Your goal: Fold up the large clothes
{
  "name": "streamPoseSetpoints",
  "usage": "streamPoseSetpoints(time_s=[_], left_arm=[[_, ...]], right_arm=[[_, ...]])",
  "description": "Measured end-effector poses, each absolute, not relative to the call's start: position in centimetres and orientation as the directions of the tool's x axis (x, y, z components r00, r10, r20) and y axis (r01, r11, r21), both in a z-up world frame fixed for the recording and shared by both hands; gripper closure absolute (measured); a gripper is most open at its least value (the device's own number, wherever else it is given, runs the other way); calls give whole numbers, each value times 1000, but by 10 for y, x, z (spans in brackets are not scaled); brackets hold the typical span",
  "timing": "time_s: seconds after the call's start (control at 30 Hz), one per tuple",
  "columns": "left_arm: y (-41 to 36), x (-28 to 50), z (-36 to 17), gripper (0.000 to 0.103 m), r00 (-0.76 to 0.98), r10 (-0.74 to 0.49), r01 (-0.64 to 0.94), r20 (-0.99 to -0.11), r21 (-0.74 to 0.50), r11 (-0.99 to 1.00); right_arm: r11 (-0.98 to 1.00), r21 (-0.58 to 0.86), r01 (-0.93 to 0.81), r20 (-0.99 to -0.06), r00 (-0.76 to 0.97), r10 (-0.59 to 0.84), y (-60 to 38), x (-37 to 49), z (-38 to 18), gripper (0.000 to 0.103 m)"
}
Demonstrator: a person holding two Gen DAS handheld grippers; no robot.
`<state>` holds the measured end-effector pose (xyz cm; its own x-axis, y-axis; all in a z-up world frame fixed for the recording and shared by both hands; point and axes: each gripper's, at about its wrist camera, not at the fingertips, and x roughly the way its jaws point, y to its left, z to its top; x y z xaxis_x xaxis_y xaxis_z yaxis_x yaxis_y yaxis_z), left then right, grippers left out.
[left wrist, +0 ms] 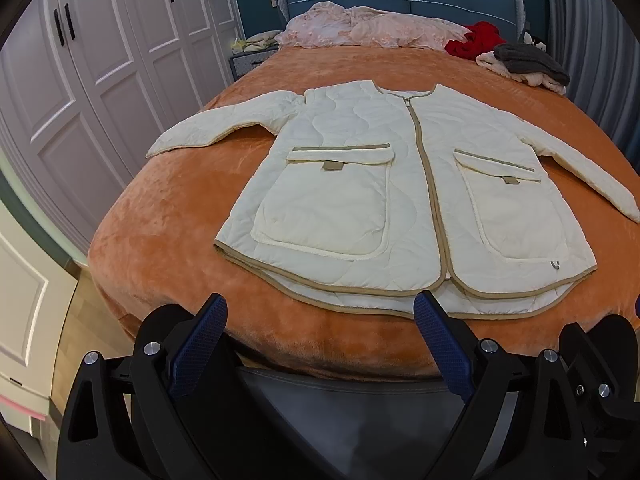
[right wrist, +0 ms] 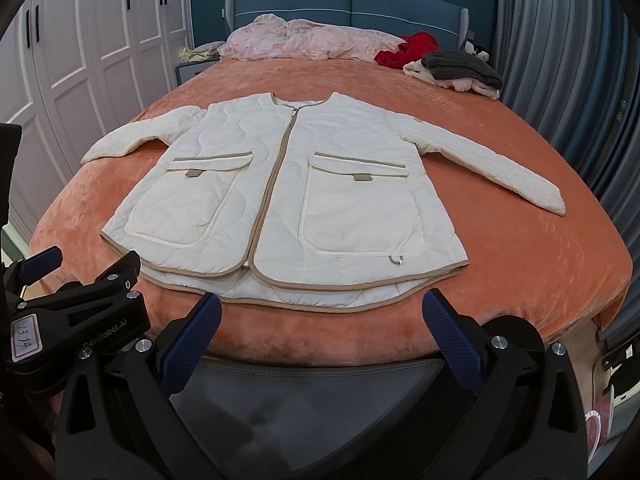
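A cream quilted jacket (left wrist: 404,184) is spread flat, front up and zipped, on the orange blanket (left wrist: 180,208) of the bed, just ahead of both tongs, its sleeves stretched out to either side. The left gripper (left wrist: 322,312) is held with its fingers wide apart and empty, short of the hem; the right gripper (right wrist: 322,308) is likewise spread and empty, its tips close to the hem's tan edging. Nothing lies between the tongs and the jacket. Far beyond it, by the blue headboard (right wrist: 348,0), a pink quilt (right wrist: 304,40) is bunched, with a red garment (right wrist: 404,52) and a grey knit (right wrist: 460,66) to the right. White wardrobe doors (left wrist: 104,60) are seen to the left.
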<state>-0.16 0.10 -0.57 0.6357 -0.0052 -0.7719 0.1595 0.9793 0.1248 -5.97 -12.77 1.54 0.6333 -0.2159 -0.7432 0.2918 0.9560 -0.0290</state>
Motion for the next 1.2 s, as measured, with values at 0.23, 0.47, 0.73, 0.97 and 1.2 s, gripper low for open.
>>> streamPoseSetpoints(time_s=[0.23,0.47,0.73,0.97,1.2], left_arm=[[2,-1,-5,11,635,-7,160,-773,123,979],[2,-1,-5,11,635,-7,160,-773,122,980],[2,-1,-6,11,635,-6,162,-773,125,979],[3,2,-10,11,627,-10,159,-779,115,981],[2,33,-25,11,574,-10,147,-819,91,985]], right_arm=[[956,-28,291,-744,632,-215,-127,-60,15,5],[957,-30,289,-745,632,-214,-127,-60,15,5],[958,-34,286,-746,630,-215,-123,-58,9,5],[956,10,293,-750,634,-187,-144,-47,-1,5],[903,92,421,-757,618,-211,-245,-12,-11,5]])
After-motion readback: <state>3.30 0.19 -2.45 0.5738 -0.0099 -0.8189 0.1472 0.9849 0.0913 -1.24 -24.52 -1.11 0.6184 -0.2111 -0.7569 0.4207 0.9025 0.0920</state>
